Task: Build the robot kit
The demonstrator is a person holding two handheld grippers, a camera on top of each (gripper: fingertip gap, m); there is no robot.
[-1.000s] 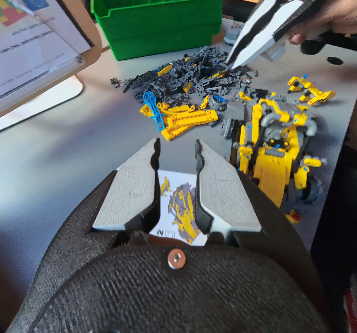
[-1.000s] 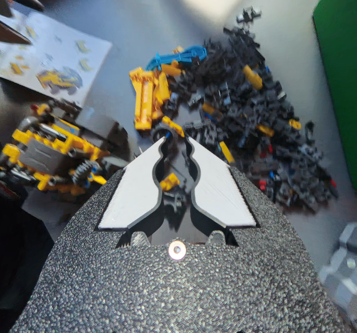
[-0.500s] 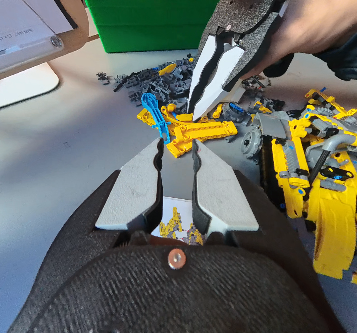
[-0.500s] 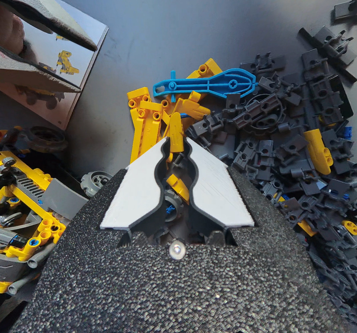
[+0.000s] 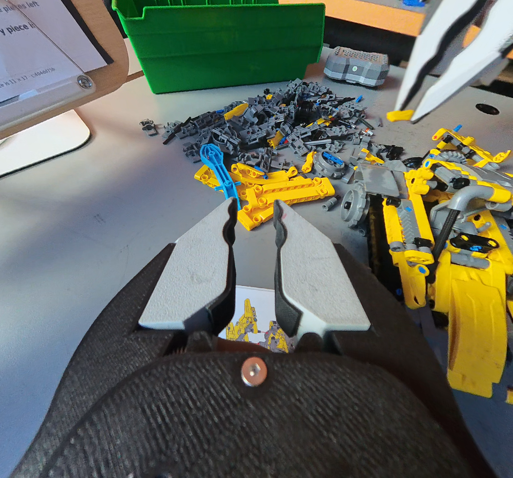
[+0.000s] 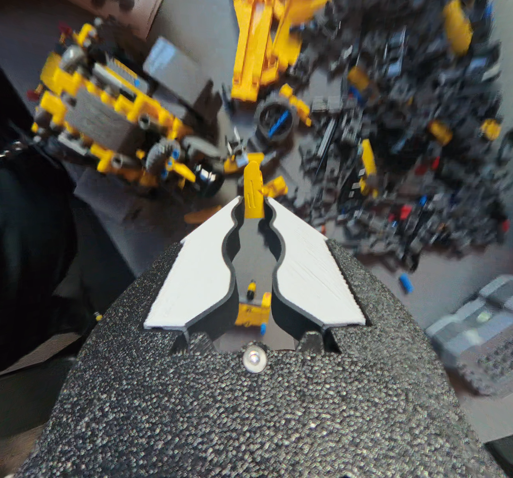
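Note:
My right gripper (image 6: 253, 201) is shut on a small yellow plastic piece (image 6: 253, 187) and holds it in the air above the table. It also shows at the upper right of the left wrist view (image 5: 405, 113), with the yellow piece (image 5: 399, 115) at its tips. My left gripper (image 5: 255, 209) is open and empty, low over the grey table (image 5: 83, 228), just in front of several yellow beams (image 5: 280, 195) and a blue piece (image 5: 219, 170). A pile of loose dark grey parts (image 5: 277, 126) lies beyond. A half-built yellow and grey model vehicle (image 5: 444, 242) stands to the right.
A green bin (image 5: 222, 40) stands behind the pile. A grey battery box (image 5: 356, 69) lies to its right. A tilted board with a printed sheet (image 5: 41, 42) stands at the left. A printed instruction page (image 5: 255, 323) lies under my left gripper. Across from one pair of fingers to the other is roughly 20 centimetres.
My right gripper closed on a yellow piece by the yellow beams, then lifted it up and away to the right. My left gripper has barely moved.

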